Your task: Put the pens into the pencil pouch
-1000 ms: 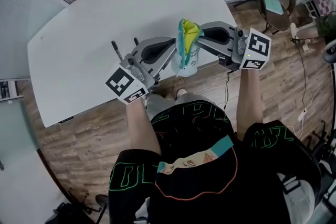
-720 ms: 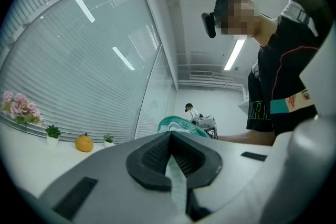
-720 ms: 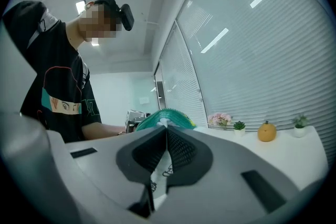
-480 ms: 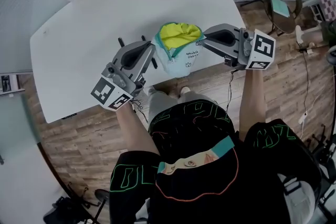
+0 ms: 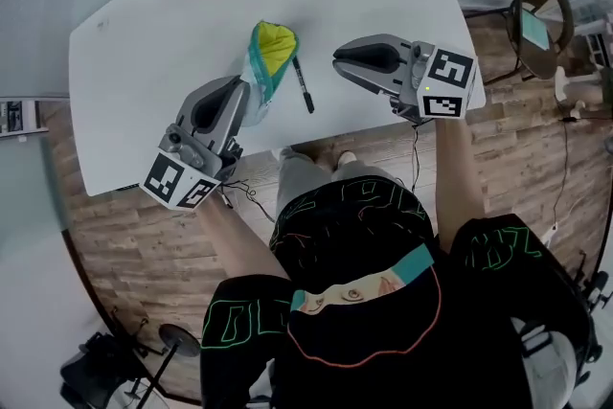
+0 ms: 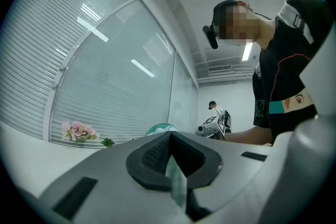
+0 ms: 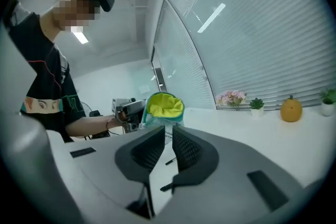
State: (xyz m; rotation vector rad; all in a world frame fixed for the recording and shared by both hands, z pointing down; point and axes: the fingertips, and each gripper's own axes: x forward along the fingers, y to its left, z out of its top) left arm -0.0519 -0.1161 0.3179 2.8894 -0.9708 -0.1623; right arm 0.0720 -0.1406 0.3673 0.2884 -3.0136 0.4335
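Near the front edge of the table (image 5: 144, 43), the left gripper (image 5: 244, 94) is clamped on the rim of the pouch (image 5: 266, 62), whose mouth gapes open with the yellow lining showing. One pen (image 5: 304, 89) lies flat on the table just beside the pouch, on the right gripper's (image 5: 337, 60) side. That gripper's jaws have just been opening to a narrow slit, with nothing between them.

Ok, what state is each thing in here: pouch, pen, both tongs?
Pencil pouch: mouth open, yellow lining showing, held by the left tongs.
Pen: lying on the white table beside the pouch, not yet inside.
Left tongs: shut on the pouch's fabric.
Right tongs: empty, narrowly apart, jaws just opened slightly.
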